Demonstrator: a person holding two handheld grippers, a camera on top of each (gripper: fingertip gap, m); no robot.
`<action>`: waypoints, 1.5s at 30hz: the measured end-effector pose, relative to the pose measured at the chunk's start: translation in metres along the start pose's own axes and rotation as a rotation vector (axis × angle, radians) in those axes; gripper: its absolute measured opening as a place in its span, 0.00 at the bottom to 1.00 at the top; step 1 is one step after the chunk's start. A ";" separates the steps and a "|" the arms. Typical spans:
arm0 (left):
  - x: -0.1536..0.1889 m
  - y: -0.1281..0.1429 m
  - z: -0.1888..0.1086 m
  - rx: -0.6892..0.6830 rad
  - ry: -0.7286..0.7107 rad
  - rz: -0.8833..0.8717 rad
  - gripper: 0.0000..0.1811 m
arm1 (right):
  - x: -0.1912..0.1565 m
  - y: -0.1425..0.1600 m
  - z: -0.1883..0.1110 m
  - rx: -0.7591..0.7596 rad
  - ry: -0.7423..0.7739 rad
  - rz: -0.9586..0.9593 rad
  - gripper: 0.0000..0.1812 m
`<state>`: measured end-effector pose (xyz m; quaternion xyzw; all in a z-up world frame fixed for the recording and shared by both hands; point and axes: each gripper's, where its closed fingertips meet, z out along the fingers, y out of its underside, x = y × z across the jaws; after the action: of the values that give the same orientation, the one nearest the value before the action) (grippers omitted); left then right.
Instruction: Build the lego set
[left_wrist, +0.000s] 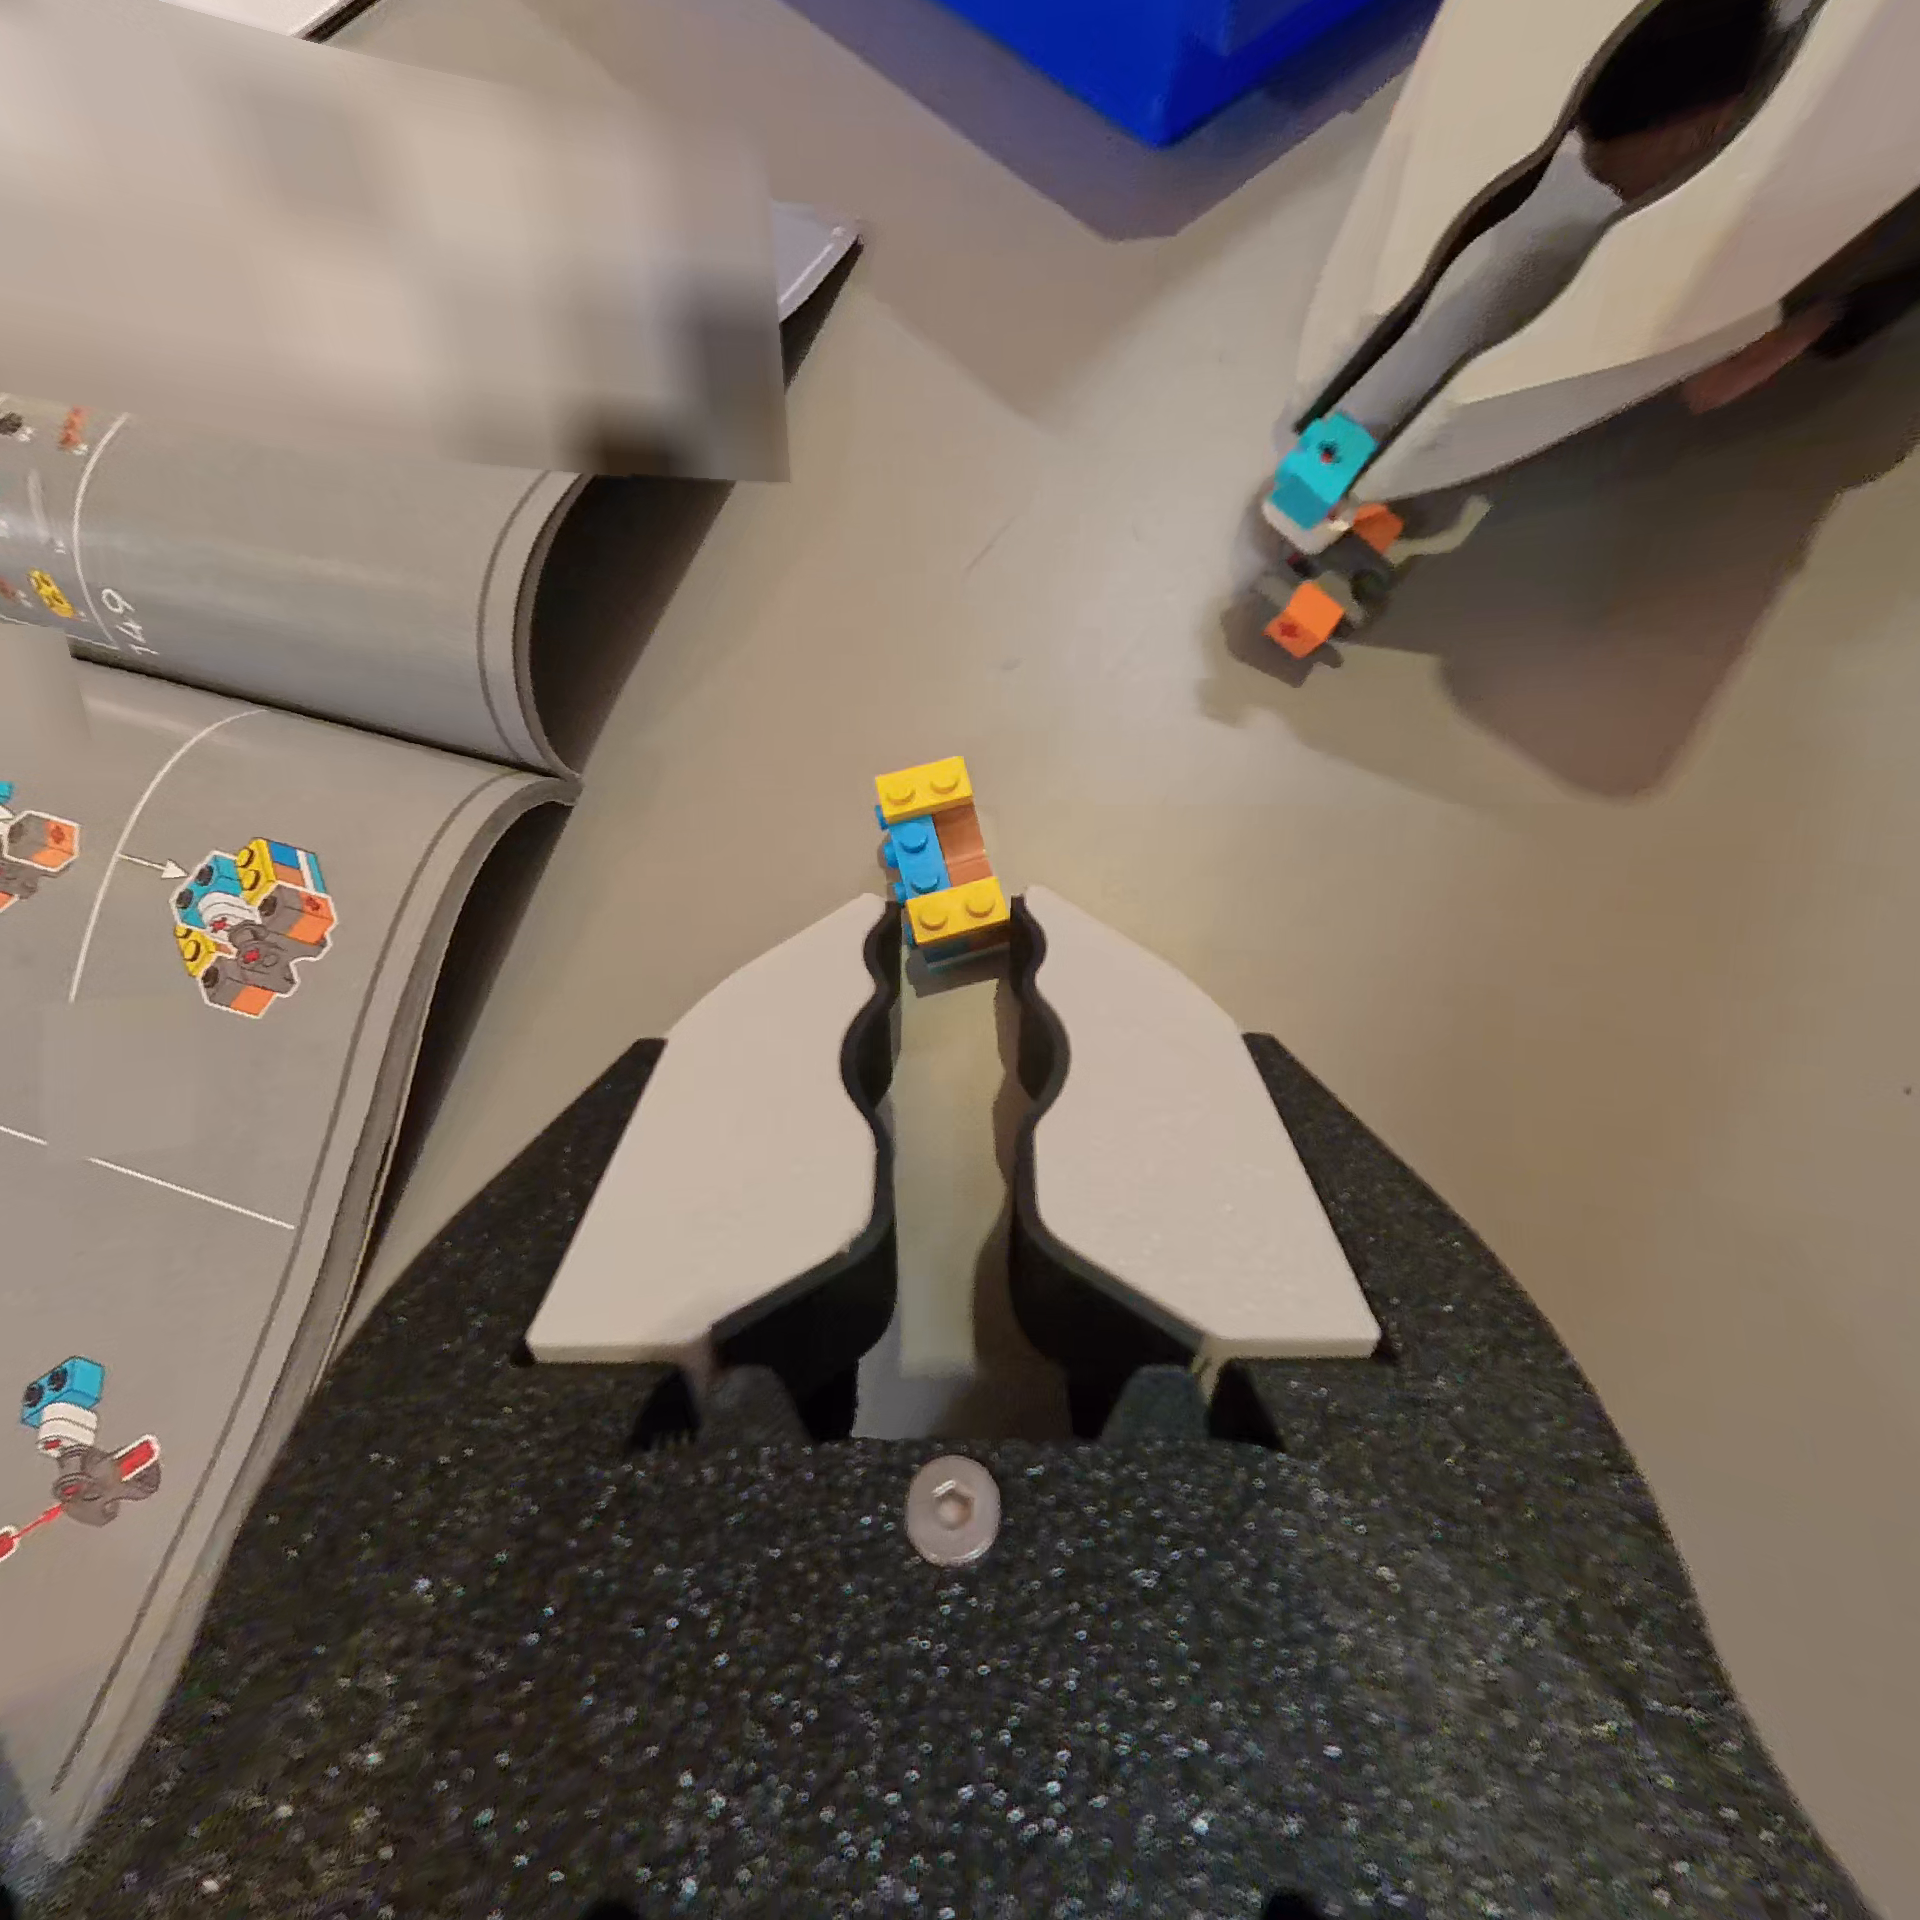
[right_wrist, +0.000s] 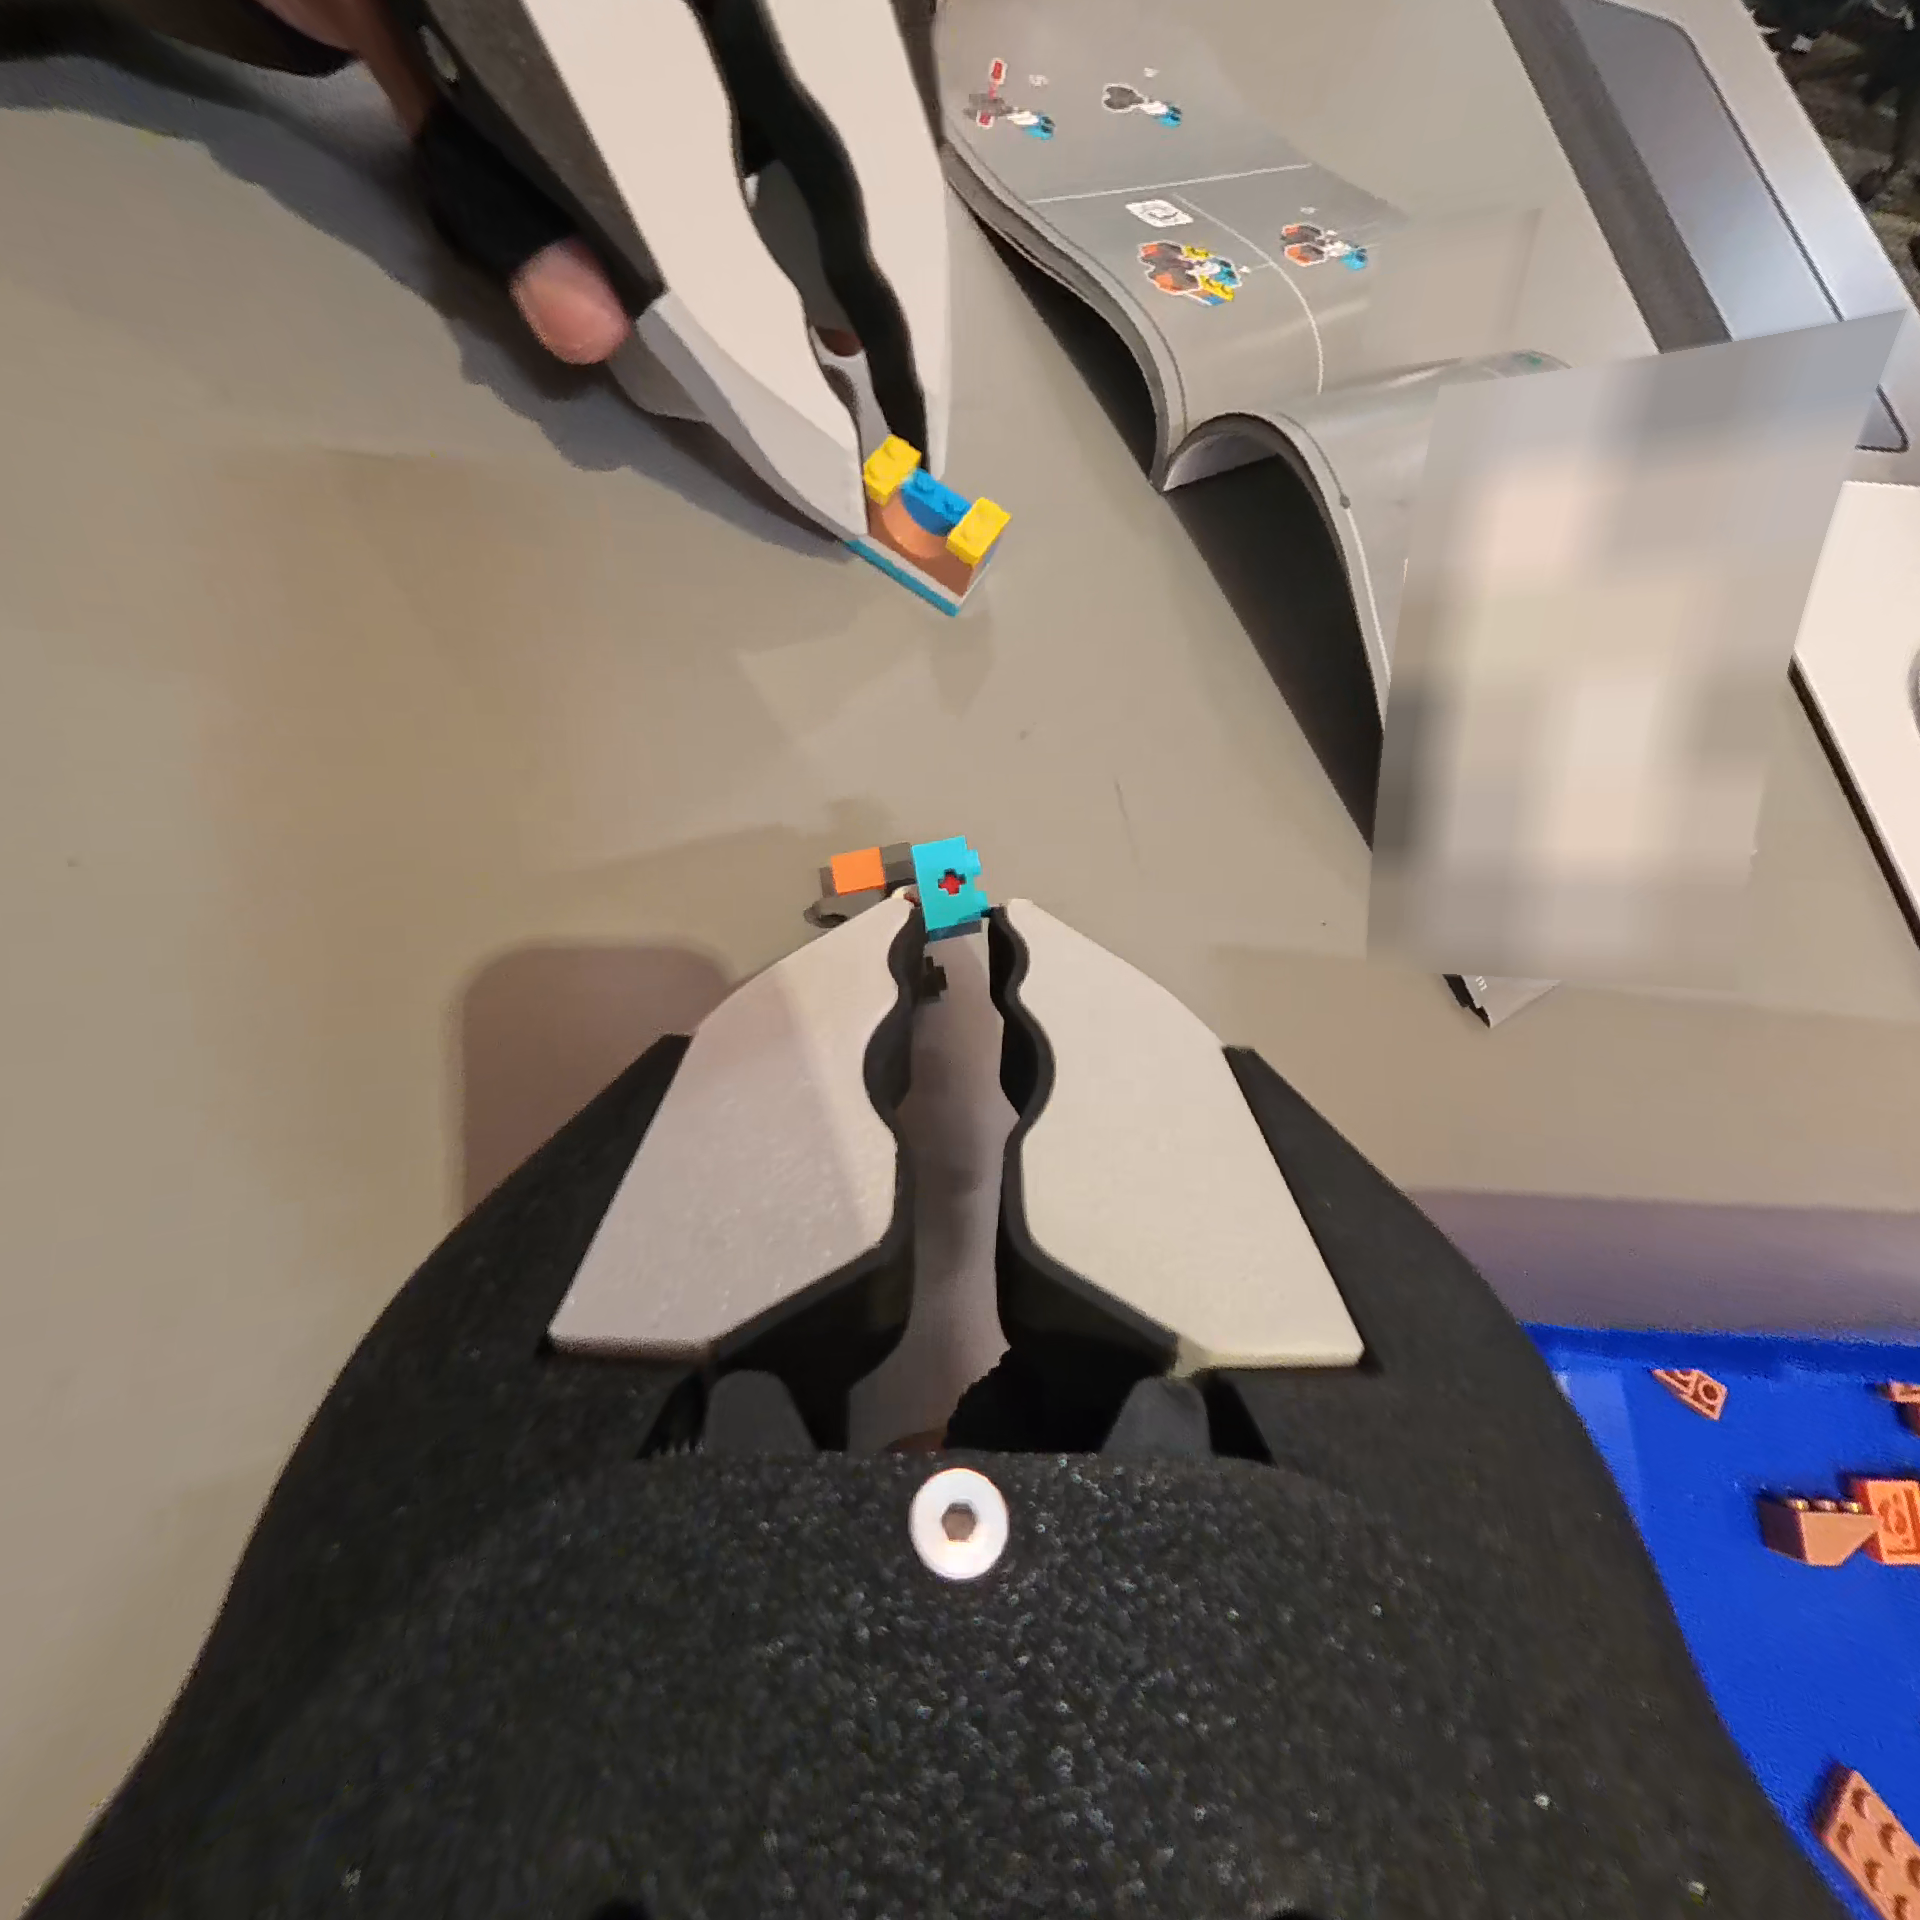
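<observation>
- A yellow, blue and brown brick assembly (left_wrist: 940, 868) is clamped at the tips of the nearly closed left hand-held gripper (left_wrist: 948, 914), low over the table (left_wrist: 1351, 1039).
- A turquoise and orange assembly (right_wrist: 914, 878) is pinched by the narrowly parted right hand-held gripper (right_wrist: 951, 914).
- An open instruction booklet (left_wrist: 260, 935) is seen at 9 o'clock in the left wrist view.
- Loose brown bricks (right_wrist: 1829, 1522) are held in a blue tray (right_wrist: 1714, 1662) at 4 o'clock in the right wrist view.

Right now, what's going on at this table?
A person is building a lego set with two handheld grippers. The left gripper has its fingers closed on a small yellow, blue and brown brick assembly. The right gripper pinches a turquoise, orange and grey assembly. Both are near the grey table, apart. An open instruction booklet lies nearby.
</observation>
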<state>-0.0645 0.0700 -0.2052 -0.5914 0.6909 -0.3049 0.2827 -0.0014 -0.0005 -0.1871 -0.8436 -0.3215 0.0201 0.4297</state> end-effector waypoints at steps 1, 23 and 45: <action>0.002 -0.001 0.000 0.003 0.007 0.000 0.11 | 0.001 0.000 0.001 0.000 0.005 0.011 0.06; 0.035 -0.051 -0.010 0.250 0.043 0.001 0.19 | 0.015 -0.042 0.002 0.197 -0.003 0.482 0.06; 0.029 -0.060 -0.006 0.288 -0.205 0.090 0.24 | 0.011 -0.068 0.003 0.333 0.077 0.682 0.06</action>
<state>-0.0338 0.0347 -0.1567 -0.5415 0.6333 -0.3258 0.4467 -0.0288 0.0367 -0.1359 -0.8208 0.0016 0.1823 0.5413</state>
